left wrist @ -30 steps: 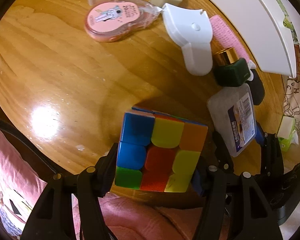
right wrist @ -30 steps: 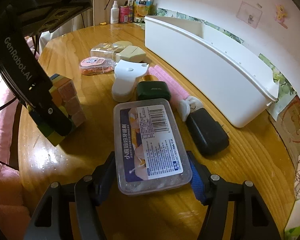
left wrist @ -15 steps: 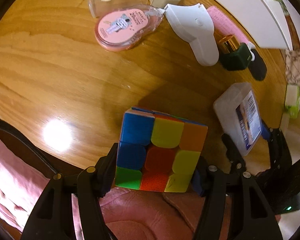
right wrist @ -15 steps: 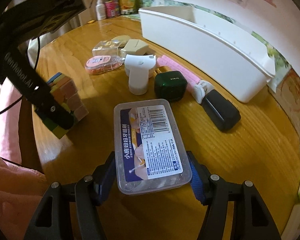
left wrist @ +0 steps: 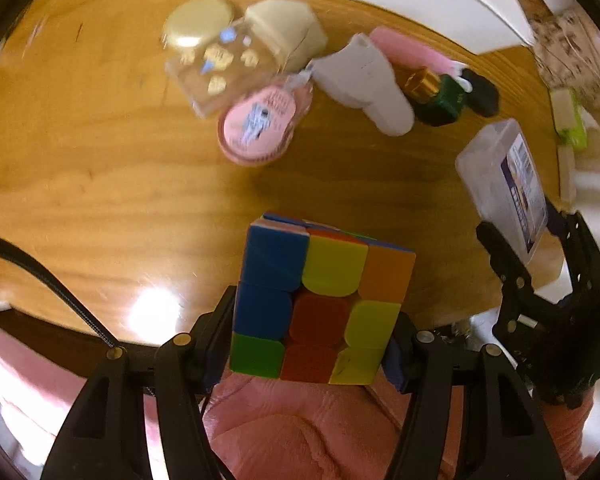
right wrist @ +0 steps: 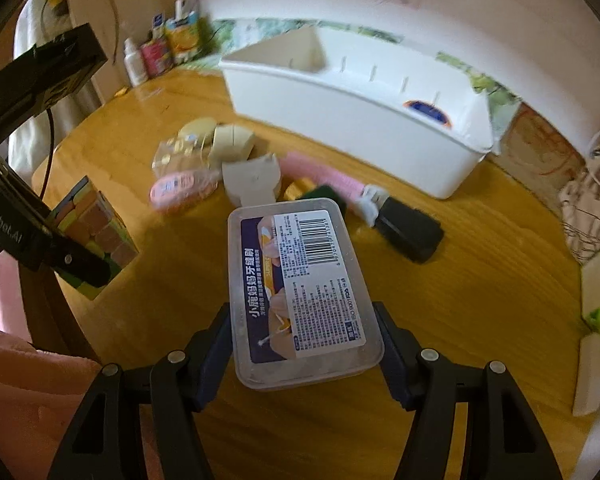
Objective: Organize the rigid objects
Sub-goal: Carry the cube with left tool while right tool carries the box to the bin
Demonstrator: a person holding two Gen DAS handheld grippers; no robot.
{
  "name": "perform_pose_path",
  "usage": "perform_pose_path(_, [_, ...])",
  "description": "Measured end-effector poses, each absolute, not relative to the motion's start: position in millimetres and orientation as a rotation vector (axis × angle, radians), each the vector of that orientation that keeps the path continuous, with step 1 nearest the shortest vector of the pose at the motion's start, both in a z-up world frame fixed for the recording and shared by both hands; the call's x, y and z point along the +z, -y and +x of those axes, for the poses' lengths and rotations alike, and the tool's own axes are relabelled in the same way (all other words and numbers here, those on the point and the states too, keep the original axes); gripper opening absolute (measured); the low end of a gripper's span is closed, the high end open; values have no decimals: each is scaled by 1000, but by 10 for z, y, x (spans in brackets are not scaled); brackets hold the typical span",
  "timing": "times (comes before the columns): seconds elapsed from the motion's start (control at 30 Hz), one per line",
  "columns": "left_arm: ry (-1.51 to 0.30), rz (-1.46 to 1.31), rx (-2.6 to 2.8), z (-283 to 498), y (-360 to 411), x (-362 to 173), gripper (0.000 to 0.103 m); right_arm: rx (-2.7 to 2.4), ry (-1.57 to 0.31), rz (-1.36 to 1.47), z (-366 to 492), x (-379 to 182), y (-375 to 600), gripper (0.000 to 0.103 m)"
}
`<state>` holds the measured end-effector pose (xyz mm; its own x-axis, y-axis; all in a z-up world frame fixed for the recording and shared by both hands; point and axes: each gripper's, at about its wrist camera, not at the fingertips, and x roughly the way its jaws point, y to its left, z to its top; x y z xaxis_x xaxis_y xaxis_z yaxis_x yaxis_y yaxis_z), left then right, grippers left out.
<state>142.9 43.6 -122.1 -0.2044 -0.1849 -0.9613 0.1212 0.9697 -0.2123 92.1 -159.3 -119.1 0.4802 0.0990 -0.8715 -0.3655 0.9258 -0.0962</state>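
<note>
Wooden round surface (right wrist: 480, 280), two things lifted, most things waiting beside the white bin.

Against the wall the long white bin (right wrist: 356, 120) is standing, and as far as its visible part shows, it is holding nothing yet. The left claw (left wrist: 308, 344) is gripping the colour cube (left wrist: 320, 304) by two opposite sides, above the surface and well apart from the bin. The right claw (right wrist: 304, 344) is clamping the clear plastic box (right wrist: 300, 288), also in the air, in front of the bin. Near the bin's front wall, the pink round case (right wrist: 180, 192), the white holder (right wrist: 252, 178), the green bottle (left wrist: 440, 100) and the black block (right wrist: 410, 232) are lying unsorted. I judge the sorting is only beginning.
</note>
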Motion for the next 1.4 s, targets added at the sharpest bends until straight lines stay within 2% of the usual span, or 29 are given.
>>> perform_pose_path(0.3, [-1645,174,-435,1726,-146,-799,65,196,-918,-233,905,-952,1335,66])
perform_pose_path(0.73, [-1389,321,-536,2424,120,-161,65,98,-733,-223,1062,-438,1194,66])
perform_pose_path(1.0, [-1253,332,-539,2742,252,-1,65,60,-658,-221,1279,-252,1157,66])
perform_pose_path(1.4, [-1076,330,-490,3010,322,-90,65,63,-613,-155,1750,-206,1260,66])
